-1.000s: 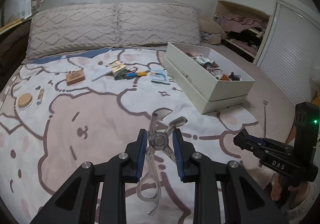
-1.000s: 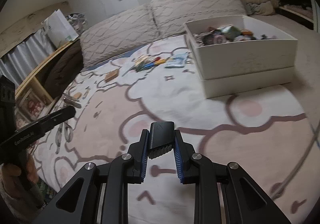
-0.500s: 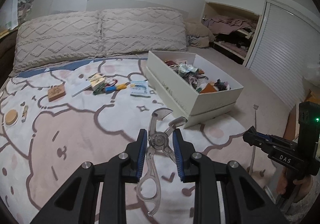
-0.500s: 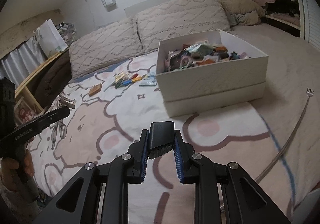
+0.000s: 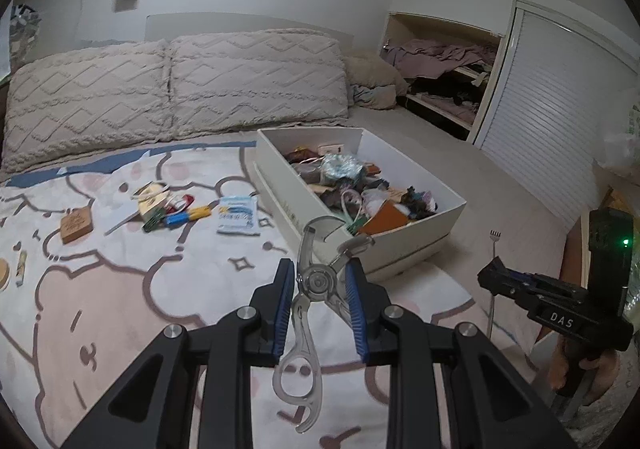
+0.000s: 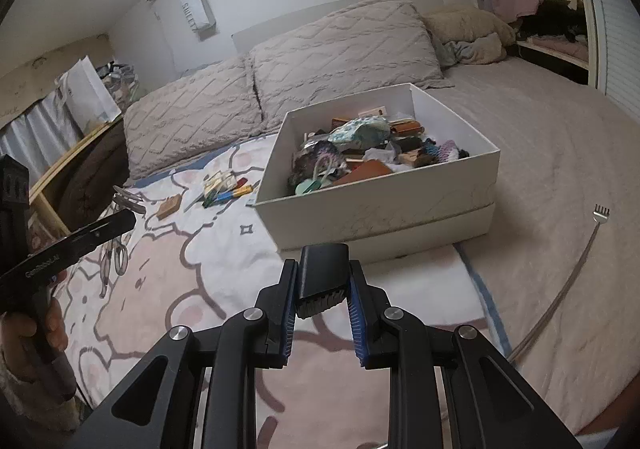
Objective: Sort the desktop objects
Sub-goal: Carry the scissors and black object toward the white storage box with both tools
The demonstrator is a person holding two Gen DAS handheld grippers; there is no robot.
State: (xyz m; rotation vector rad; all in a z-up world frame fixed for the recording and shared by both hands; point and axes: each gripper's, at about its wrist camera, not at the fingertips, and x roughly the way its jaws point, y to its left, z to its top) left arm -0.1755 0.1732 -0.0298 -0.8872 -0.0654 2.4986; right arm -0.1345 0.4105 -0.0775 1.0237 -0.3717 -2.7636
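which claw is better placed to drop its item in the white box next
Right, probably. The right claw, shut on a black brush, faces the white box squarely; the left claw with its clear pliers approaches off-corner.

Pillows (image 5: 176, 89): two patterned ones side by side at the headboard
White box (image 6: 448, 185): one, filled with mixed small items too jumbled to count
Clear-handled pliers (image 5: 316, 281): one
Black clip-like object (image 6: 322, 275): one
Wooden block (image 5: 76, 225): one
Blue-and-white packet (image 5: 237, 216): one
Metal back scratcher (image 6: 568, 273): one
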